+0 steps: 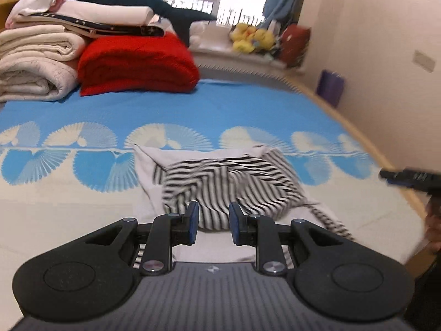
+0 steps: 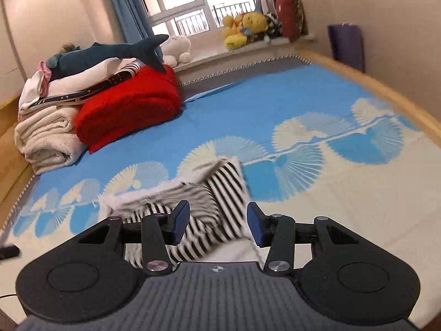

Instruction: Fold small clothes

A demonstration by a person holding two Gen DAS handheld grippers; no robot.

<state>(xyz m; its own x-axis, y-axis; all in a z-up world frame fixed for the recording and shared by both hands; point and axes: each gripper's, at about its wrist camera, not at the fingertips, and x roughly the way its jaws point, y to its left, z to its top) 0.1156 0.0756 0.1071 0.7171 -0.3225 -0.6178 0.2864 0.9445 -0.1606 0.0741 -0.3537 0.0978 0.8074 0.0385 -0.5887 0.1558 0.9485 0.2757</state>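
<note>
Lying rumpled, striped soft garment (image 1: 228,184), woven mat (image 1: 193,110)

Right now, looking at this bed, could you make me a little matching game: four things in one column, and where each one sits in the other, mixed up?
Things:
1. striped garment
2. shark plush
3. red blanket
4. yellow plush toys

Places:
A. on the window ledge
B. folded on the blue bedspread, beside the stack of pale blankets
C. on top of the stack of folded bedding
D. crumpled on the bedspread, just ahead of both grippers

Pairs: 1-D, 2-C, 3-B, 4-A
</note>
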